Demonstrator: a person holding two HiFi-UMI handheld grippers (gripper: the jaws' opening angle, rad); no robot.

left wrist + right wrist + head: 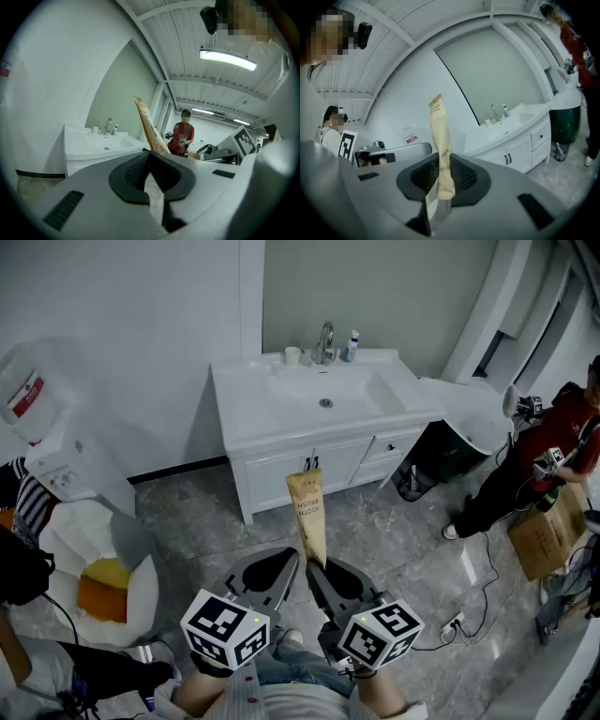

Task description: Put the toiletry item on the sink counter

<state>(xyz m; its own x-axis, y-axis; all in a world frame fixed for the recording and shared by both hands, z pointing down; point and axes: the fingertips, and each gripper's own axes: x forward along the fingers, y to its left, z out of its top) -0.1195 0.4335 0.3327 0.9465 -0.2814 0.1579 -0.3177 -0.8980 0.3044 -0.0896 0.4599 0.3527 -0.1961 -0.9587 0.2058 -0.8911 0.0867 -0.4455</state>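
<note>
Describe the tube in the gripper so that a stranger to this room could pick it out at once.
Find the white sink cabinet; in front of it, the right gripper is shut on a tube that stands upright. It is long, flat and tan with dark print, unlike the small bottle by the faucet.

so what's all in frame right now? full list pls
tube: 1, tan, upright in the right tool, in front of the vanity
vanity: 1, white, sink counter against the wall
faucet: 1, metal, behind the basin
bottle: 1, white and blue, right of the faucet
cup: 1, white, left of the faucet
water dispenser: 1, white, far left
cardboard box: 1, brown, floor at right
bystander: 1, red top, far right
left tool: 1, grey, jaws together, empty
right tool: 1, grey, closed on the tube
</note>
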